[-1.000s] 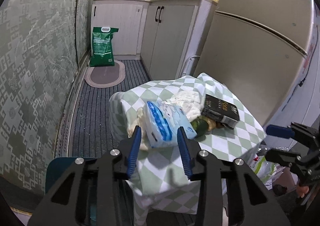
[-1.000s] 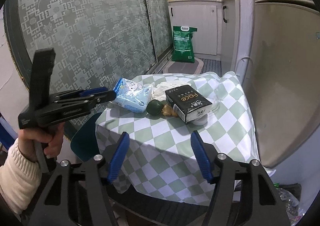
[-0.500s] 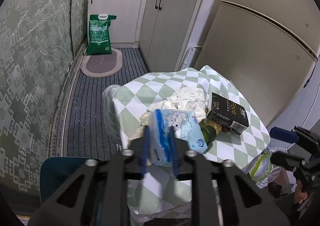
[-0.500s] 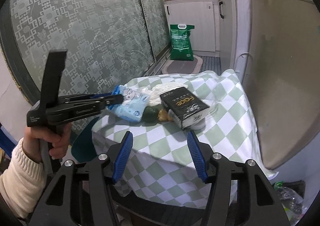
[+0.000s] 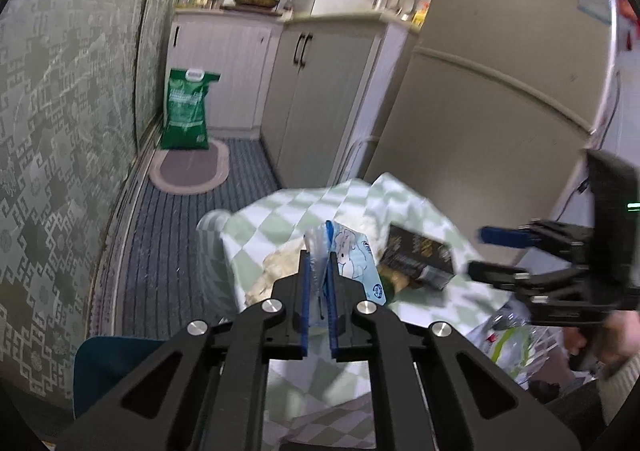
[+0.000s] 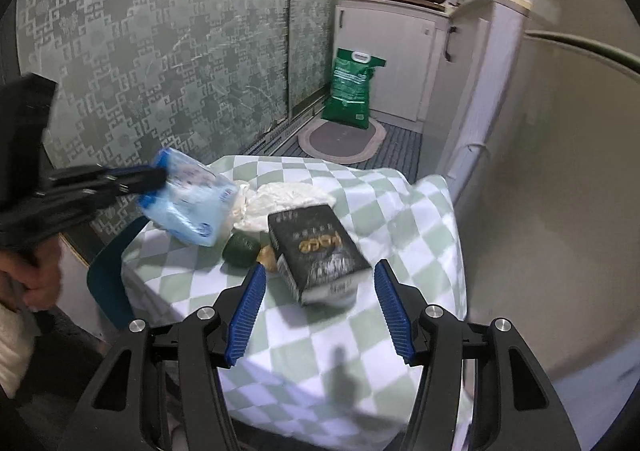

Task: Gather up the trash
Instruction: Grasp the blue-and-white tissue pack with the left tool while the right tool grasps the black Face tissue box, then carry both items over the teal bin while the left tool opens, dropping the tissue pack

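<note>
Narrow and dim, the kitchen runs from a tall fridge (image 5: pixel 500 123) and white cabinets (image 5: pixel 320 91) down a striped floor mat to a green sack (image 5: pixel 185 111) leaning at the far end. Nearer the cameras stands a small worktop (image 6: pixel 360 351) under a green-and-white checked cloth, where the litter is bunched toward the far left side: a black carton (image 6: pixel 318 251) lying flat, crumpled white paper (image 6: pixel 288 199) behind it, and a dark green round lump (image 6: pixel 240 249) just beside the carton's left edge. Raised off the cloth at the left edge is a blue-and-white plastic tissue pack (image 6: pixel 188 203), its crimped end pinched flat in the left tongs (image 5: pixel 318 271), which are clamped tight on the thin film. Empty and roughly half spread, the right tongs (image 6: pixel 320 315) hover just short of the carton with nothing between the pads. A clear plastic bag (image 5: pixel 508 339) hangs low at the worktop's right side, apparently the place for the rubbish. Judging by the slim hold on slippery film, the pack is best carried level and unhurried, clear of the paper, and released only once well over the bag's mouth; a sharp swing could tear it free.
</note>
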`<move>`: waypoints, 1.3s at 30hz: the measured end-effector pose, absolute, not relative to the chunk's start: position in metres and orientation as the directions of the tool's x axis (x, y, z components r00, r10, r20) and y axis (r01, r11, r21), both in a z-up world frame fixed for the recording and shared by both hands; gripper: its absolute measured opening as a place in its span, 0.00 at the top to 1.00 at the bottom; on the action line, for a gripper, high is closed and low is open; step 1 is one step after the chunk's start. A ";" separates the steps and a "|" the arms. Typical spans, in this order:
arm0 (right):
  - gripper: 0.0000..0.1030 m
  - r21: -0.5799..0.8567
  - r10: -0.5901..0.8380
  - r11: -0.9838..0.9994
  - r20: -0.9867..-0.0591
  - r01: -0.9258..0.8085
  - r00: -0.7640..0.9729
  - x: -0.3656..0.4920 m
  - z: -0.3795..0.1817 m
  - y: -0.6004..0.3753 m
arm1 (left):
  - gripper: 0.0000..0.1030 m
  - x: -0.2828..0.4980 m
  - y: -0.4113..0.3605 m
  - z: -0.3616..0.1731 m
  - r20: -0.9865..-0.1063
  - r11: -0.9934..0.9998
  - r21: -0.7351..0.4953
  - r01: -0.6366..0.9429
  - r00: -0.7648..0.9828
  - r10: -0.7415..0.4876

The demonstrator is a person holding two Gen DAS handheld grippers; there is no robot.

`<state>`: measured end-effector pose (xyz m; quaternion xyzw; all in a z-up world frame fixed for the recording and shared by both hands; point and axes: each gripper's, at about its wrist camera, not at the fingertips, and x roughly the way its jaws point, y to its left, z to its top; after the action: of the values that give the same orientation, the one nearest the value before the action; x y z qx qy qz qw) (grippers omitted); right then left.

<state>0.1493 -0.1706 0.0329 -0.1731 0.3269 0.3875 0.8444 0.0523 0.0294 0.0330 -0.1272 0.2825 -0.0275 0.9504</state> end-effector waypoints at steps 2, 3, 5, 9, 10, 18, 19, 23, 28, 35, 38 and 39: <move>0.44 -0.049 0.551 0.616 -0.686 -0.786 0.475 0.157 0.030 -0.162 | 0.92 0.047 0.030 0.039 -0.502 0.963 -0.269 -0.007 0.854 -0.134; 0.44 -0.047 0.559 0.606 -0.685 -0.794 0.467 0.160 0.029 -0.159 | 0.92 0.045 0.031 0.041 -0.492 0.962 -0.273 -0.001 0.860 -0.138; 0.44 -0.046 0.567 0.591 -0.686 -0.805 0.456 0.166 0.025 -0.152 | 0.92 0.040 0.034 0.042 -0.474 0.960 -0.279 0.003 0.869 -0.140; 0.42 -0.054 0.570 0.571 -0.692 -0.819 0.443 0.174 0.019 -0.143 | 0.92 0.037 0.043 0.039 -0.468 0.954 -0.298 -0.004 0.872 -0.143; 0.41 -0.052 0.570 0.570 -0.693 -0.820 0.441 0.176 0.017 -0.141 | 0.92 0.036 0.046 0.038 -0.465 0.952 -0.306 -0.006 0.873 -0.144; 0.40 0.022 0.592 0.553 -0.713 -0.833 0.375 0.188 0.001 -0.139 | 0.92 0.022 0.066 0.036 -0.454 0.943 -0.332 -0.033 0.882 -0.129; 0.40 0.035 0.596 0.554 -0.715 -0.832 0.366 0.189 0.000 -0.139 | 0.92 0.020 0.069 0.036 -0.451 0.940 -0.338 -0.036 0.883 -0.129; 0.43 0.082 0.605 0.560 -0.720 -0.824 0.339 0.194 -0.005 -0.138 | 0.92 0.013 0.076 0.036 -0.447 0.939 -0.339 -0.052 0.887 -0.112; 0.56 0.077 0.608 0.558 -0.715 -0.826 0.344 0.190 -0.002 -0.137 | 0.92 0.004 0.085 0.036 -0.440 0.939 -0.334 -0.080 0.894 -0.080; 0.57 0.096 0.647 0.565 -0.668 -0.820 0.368 0.187 0.024 -0.149 | 0.92 -0.006 0.101 0.040 -0.434 0.936 -0.323 -0.138 0.901 -0.017; 0.57 0.104 0.661 0.563 -0.652 -0.820 0.372 0.184 0.034 -0.147 | 0.92 -0.010 0.107 0.039 -0.447 0.936 -0.309 -0.169 0.894 0.014; 0.57 0.101 0.665 0.558 -0.648 -0.824 0.371 0.181 0.037 -0.145 | 0.92 -0.010 0.108 0.038 -0.453 0.936 -0.304 -0.178 0.891 0.022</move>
<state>0.1811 -0.1448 0.0370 -0.1206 0.3288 0.4544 0.8191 -0.0103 0.1084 0.0376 -0.1713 0.2270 0.0521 0.9573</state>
